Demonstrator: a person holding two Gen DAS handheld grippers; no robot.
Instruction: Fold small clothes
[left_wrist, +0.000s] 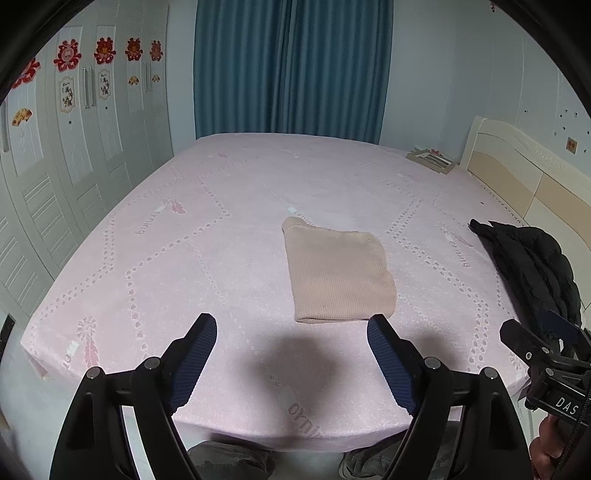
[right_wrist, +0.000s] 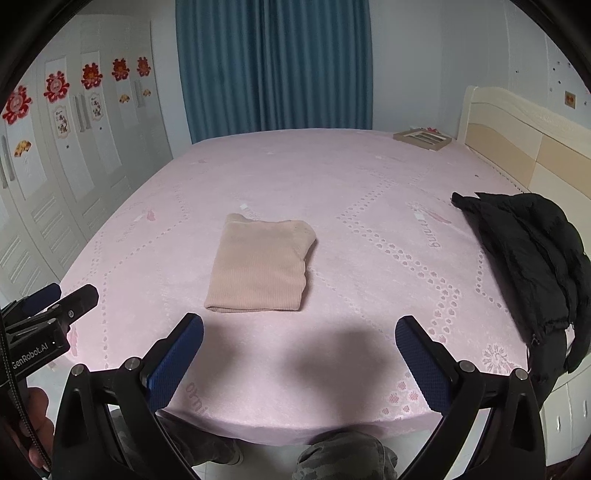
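Observation:
A beige ribbed garment (left_wrist: 338, 275) lies folded into a flat rectangle on the pink bed (left_wrist: 221, 229); it also shows in the right wrist view (right_wrist: 260, 264). My left gripper (left_wrist: 291, 326) is open and empty, held above the bed's near edge, just short of the garment. My right gripper (right_wrist: 299, 326) is open and empty, also short of the garment's near edge. Each gripper shows at the side of the other's view: the right one (left_wrist: 532, 350) and the left one (right_wrist: 55, 306).
A black jacket (right_wrist: 532, 254) lies crumpled at the bed's right side, near the cream headboard (right_wrist: 524, 133). A flat box (right_wrist: 423, 139) sits at the far right corner. White wardrobe doors (left_wrist: 74, 147) stand left, blue curtains (left_wrist: 291, 66) behind.

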